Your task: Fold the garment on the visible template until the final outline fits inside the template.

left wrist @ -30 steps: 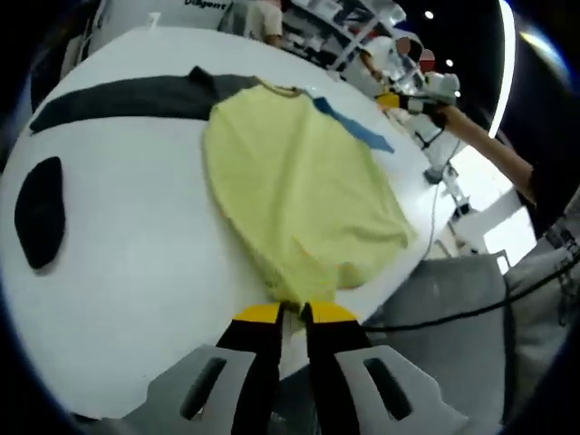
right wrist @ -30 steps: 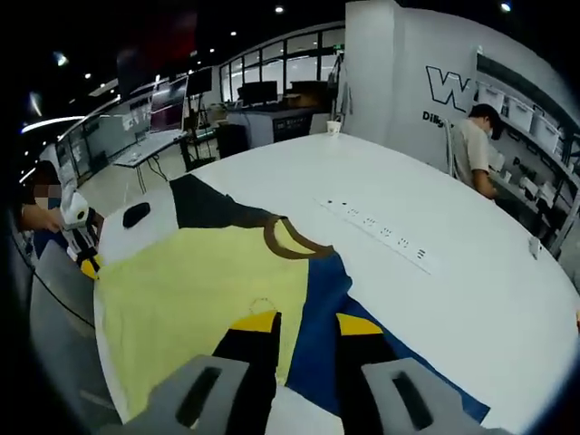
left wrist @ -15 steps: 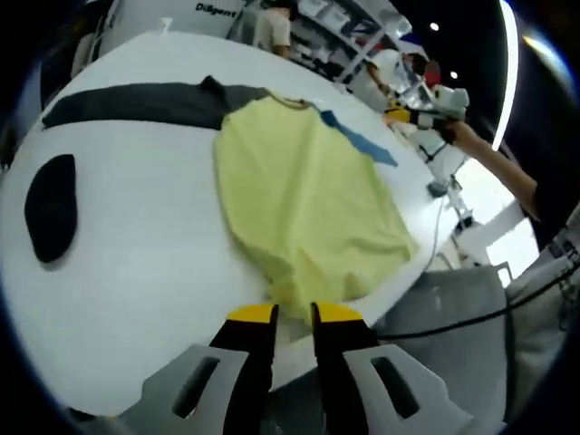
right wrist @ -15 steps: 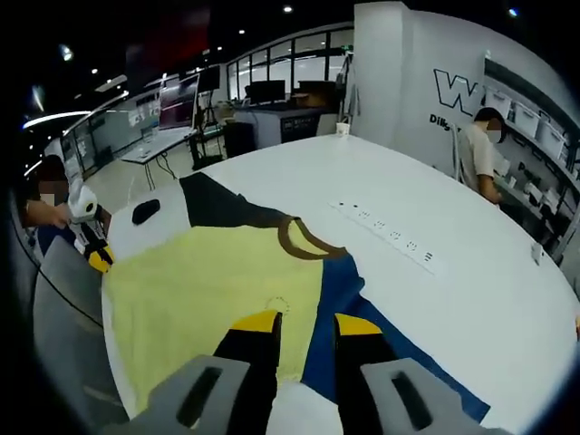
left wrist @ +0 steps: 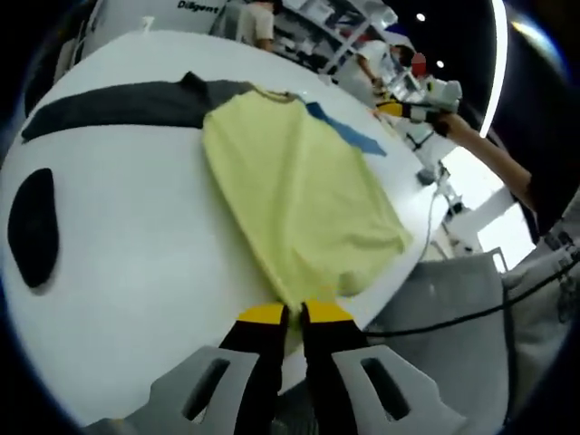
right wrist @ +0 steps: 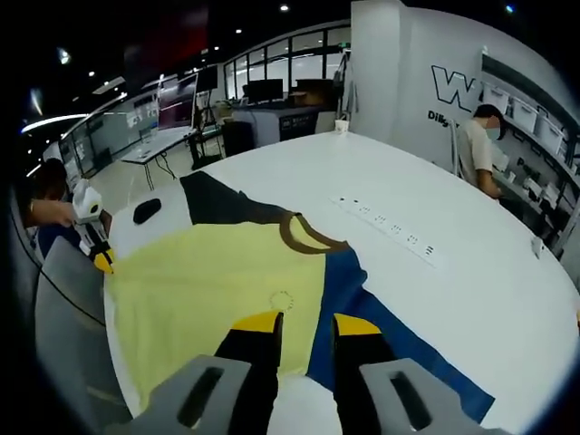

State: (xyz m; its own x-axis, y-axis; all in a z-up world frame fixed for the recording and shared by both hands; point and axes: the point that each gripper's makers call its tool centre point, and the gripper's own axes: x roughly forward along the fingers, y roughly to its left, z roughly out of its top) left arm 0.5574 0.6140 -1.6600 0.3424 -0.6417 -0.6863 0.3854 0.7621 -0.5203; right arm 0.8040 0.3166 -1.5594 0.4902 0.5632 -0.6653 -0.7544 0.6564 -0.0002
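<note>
Beside the yellow garment, pinched by both grippers, lies a black mouse pad.

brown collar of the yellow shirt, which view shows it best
The right gripper view: the brown collar curves as an open loop at the yellow shirt's top edge, just ahead of the right gripper. The left gripper view shows it only as a thin, distant sliver at the shirt's far end.
</note>
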